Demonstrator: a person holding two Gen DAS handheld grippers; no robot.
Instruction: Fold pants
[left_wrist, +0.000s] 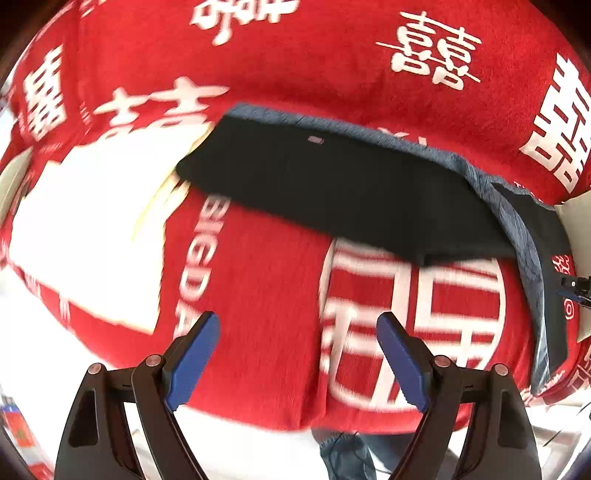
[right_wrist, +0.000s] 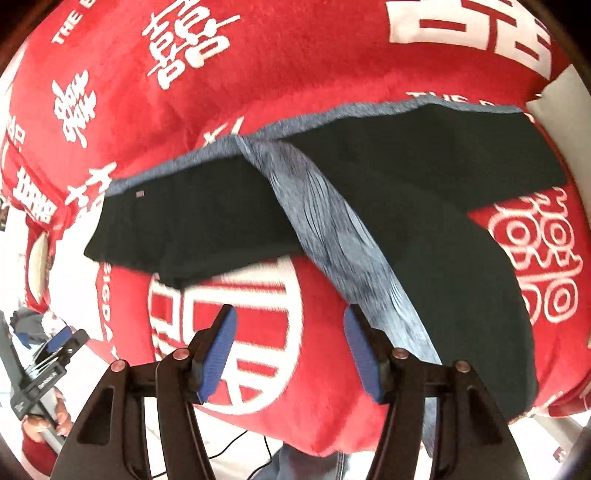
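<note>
1. Red plush blanket (left_wrist: 280, 258) printed with white characters covers the whole work surface, and the pants (right_wrist: 436, 229) lie on it, well beyond both tools.

2. These dark pants show a blue-grey lining: a blue-grey waistband edge (left_wrist: 369, 127) runs along their far side, and a blue-grey strip (right_wrist: 332, 236) crosses them diagonally toward the blanket's near edge.

3. Judging by the lie of the cloth, at least one fold seems done, since one dark part lies across the pants and the strip shows the inner face; the shape is still long and splayed, so more folding and squaring up is left.

4. Left gripper (left_wrist: 297, 354) hangs over bare blanket, nearer than the pants, its blue pads wide apart and holding nothing.

5. Right gripper (right_wrist: 290, 350) is likewise spread and empty; its right pad sits just beside the near end of the strip, though whether it touches cannot be told.

6. Only the right view shows the pants whole, with the dark part that reaches toward the blanket's near edge, and the other tool in a hand (right_wrist: 48, 424) far left of the pants.

7. Only the left view shows a white patch (left_wrist: 92, 229) left of the pants and a small tag (left_wrist: 316, 140) near the waistband edge clearly.
</note>
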